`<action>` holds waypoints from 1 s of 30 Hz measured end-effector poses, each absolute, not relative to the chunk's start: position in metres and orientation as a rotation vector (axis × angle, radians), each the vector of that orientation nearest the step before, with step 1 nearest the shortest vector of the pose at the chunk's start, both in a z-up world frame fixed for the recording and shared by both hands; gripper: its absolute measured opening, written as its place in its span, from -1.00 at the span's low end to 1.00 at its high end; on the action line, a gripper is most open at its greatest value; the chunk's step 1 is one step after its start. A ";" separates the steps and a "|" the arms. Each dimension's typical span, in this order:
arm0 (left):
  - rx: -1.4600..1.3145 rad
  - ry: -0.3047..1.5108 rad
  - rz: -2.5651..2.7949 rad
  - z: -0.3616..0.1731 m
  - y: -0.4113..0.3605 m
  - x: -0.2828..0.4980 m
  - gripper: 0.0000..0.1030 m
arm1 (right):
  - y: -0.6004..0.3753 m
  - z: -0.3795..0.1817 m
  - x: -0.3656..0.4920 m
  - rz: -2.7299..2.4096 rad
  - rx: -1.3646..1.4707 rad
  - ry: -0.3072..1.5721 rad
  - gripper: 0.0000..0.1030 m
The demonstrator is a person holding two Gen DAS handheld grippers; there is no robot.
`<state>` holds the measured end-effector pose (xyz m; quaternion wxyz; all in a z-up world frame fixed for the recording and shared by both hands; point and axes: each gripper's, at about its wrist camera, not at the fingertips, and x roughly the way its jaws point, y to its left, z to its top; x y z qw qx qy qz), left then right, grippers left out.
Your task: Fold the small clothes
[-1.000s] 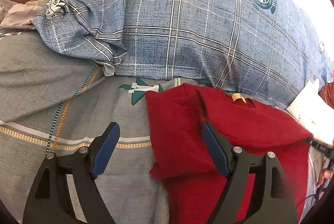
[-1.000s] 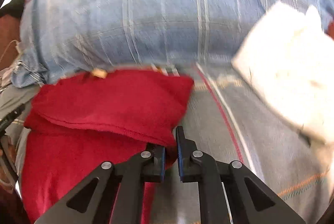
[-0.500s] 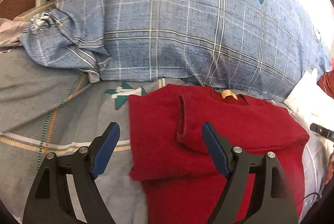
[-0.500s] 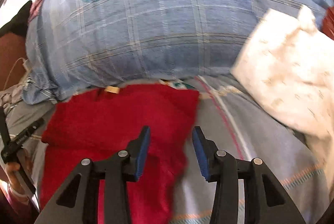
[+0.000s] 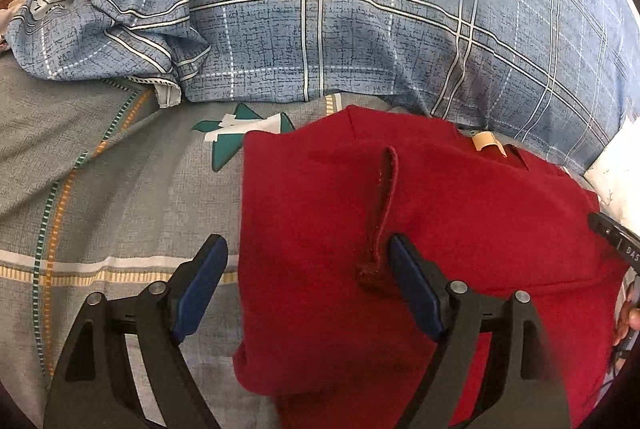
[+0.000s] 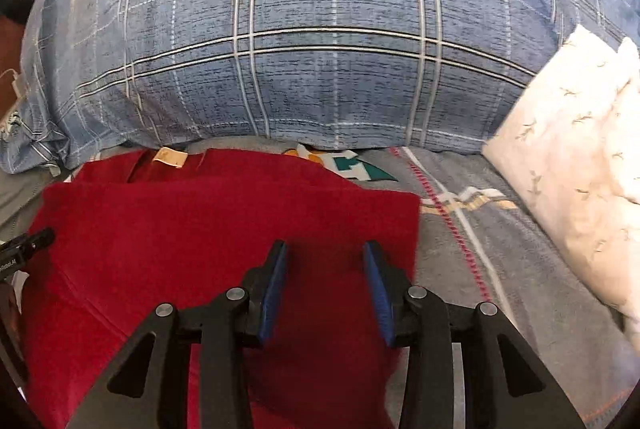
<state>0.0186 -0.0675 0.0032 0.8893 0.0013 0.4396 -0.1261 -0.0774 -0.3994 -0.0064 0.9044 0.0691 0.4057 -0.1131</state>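
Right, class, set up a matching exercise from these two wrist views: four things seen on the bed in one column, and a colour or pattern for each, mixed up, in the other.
Things:
1. garment
2. big pillow
3. small pillow
4. bed sheet

Colours:
A. white with faint sprigs
B. grey with striped lines
C. plain red
D. blue check with a round badge

Pairs: 1-C, 2-D, 3-A, 4-B

The red top [image 5: 460,213] is matt cloth with a soft, fuzzy nap. The grey sheet [image 5: 120,197] is flat woven cotton, the blue pillow [image 6: 320,29] smooth checked fabric. Both grippers' fingers [image 6: 274,289] look like matt black plastic with dull blue rubbery pads.
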 end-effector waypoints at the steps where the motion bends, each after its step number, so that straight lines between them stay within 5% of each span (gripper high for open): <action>1: 0.004 0.910 -0.260 0.003 -0.067 0.017 0.62 | -0.400 -0.001 -0.083 -0.248 0.148 0.847 -0.18; 30: 0.016 0.880 -0.261 0.015 -0.070 0.001 0.62 | -0.371 0.031 -0.151 -0.224 0.161 0.819 -0.06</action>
